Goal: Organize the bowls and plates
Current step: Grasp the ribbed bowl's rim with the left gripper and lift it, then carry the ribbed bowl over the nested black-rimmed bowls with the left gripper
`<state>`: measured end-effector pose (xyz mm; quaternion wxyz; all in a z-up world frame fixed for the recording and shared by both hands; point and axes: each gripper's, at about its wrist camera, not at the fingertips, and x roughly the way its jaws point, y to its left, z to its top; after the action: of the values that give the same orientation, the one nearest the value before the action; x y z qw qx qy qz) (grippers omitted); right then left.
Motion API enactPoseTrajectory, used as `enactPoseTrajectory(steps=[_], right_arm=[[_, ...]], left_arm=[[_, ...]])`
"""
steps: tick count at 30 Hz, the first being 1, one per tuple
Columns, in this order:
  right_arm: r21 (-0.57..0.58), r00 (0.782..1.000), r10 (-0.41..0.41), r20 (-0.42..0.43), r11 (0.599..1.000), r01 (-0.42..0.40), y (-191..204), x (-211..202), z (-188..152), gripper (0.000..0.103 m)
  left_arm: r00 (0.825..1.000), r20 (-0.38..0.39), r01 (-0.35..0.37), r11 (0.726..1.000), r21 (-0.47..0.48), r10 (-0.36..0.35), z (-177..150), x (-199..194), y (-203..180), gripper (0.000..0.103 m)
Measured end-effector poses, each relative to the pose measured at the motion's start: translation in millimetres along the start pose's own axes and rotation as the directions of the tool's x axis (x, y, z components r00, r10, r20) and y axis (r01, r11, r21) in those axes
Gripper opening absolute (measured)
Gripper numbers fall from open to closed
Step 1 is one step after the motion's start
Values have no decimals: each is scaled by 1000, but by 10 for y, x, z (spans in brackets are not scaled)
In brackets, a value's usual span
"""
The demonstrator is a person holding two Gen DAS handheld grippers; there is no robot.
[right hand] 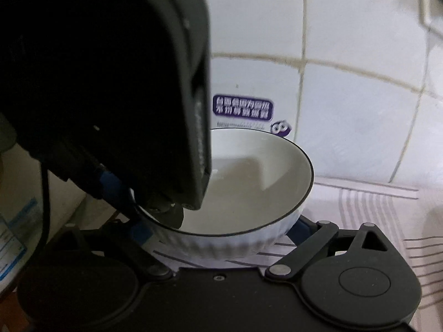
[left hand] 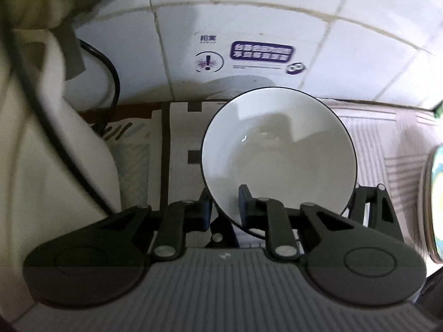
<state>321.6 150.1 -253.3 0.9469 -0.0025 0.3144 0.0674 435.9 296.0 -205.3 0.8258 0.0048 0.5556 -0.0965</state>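
A white bowl (left hand: 277,149) with a thin black rim and ribbed outside fills the middle of the left wrist view. My left gripper (left hand: 225,207) is shut on its near rim, one blue pad inside the bowl and one outside. In the right wrist view the same bowl (right hand: 249,193) sits just past my right gripper (right hand: 218,229), whose fingers are spread wide on either side of the bowl's base; the left gripper's dark body (right hand: 110,83) covers the upper left and grips the bowl's left rim.
A white tiled wall (left hand: 277,27) with a purple-printed sticker (left hand: 261,52) stands close behind. A striped cloth (left hand: 373,144) covers the counter. A white appliance (left hand: 41,152) with a black cable (left hand: 110,74) stands left. A patterned plate's edge (left hand: 436,202) shows at far right.
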Motion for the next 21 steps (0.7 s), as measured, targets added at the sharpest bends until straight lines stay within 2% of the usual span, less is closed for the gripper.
enactPoseTrajectory(steps=[5, 8, 10, 14, 21], right_arm=[[9, 1000, -22, 20, 1000, 22, 81, -352, 23, 98], [16, 999, -48, 3, 999, 48, 124, -666, 15, 98], [10, 997, -72, 2, 997, 72, 132, -884, 7, 98], [-8, 994, -104, 21, 994, 105, 92, -1299, -6, 98], [35, 981, -172, 89, 985, 169, 137, -1843, -55, 98]], left_arm=[[1000, 13, 27, 999, 46, -28, -252, -379, -11, 18], [998, 17, 58, 995, 83, -60, -419, -622, -100, 18], [996, 44, 68, 986, 149, -76, -559, -815, -167, 19], [990, 62, 110, 976, 189, -123, -720, -1137, -272, 19], [986, 88, 108, 947, 303, -141, -1002, -1555, -659, 19]])
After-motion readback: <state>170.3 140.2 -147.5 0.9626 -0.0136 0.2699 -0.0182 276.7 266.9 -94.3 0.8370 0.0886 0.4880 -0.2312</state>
